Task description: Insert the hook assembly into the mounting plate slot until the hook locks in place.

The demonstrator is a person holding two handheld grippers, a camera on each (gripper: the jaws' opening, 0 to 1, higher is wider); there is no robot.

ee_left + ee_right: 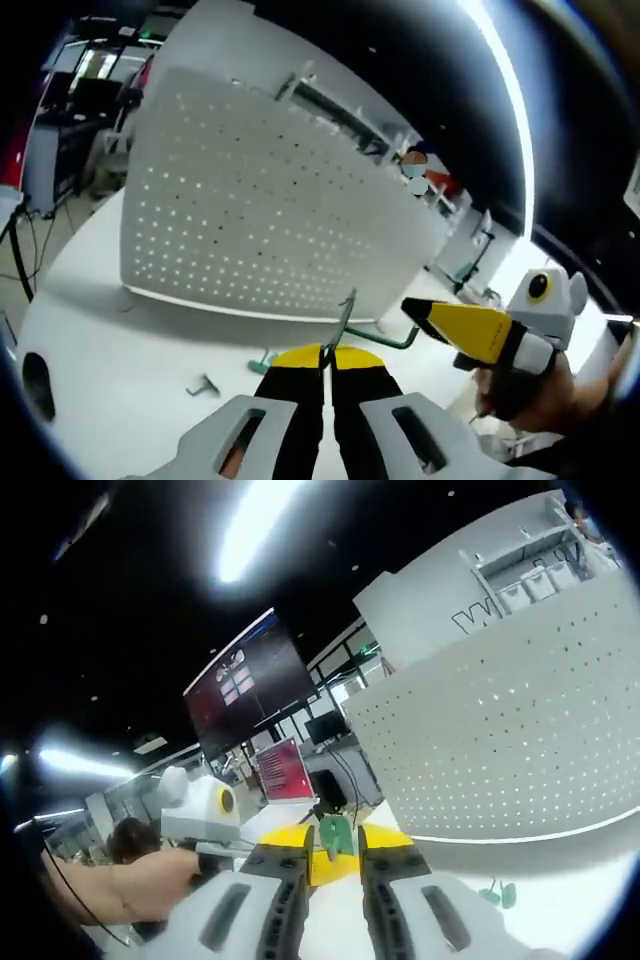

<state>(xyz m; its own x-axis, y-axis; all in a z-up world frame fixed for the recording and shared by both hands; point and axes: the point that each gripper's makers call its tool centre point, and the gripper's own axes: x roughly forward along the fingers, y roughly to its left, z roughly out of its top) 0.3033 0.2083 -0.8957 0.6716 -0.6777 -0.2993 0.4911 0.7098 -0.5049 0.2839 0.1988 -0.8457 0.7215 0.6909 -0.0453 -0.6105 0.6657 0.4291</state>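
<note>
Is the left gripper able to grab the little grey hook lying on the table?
Probably not yet. The left gripper is already shut on a green wire hook, so its jaws are full. The loose grey hook lies unblocked on the white table.

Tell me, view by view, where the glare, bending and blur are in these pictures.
Left gripper view: a bright ceiling light strip arcs along the upper right; the perforated white panel bulges from fisheye distortion, light glowing through its holes. Right gripper view: another ceiling strip flares at top, a blurred glow at far left; the panel curves, and the room behind looks soft.
</note>
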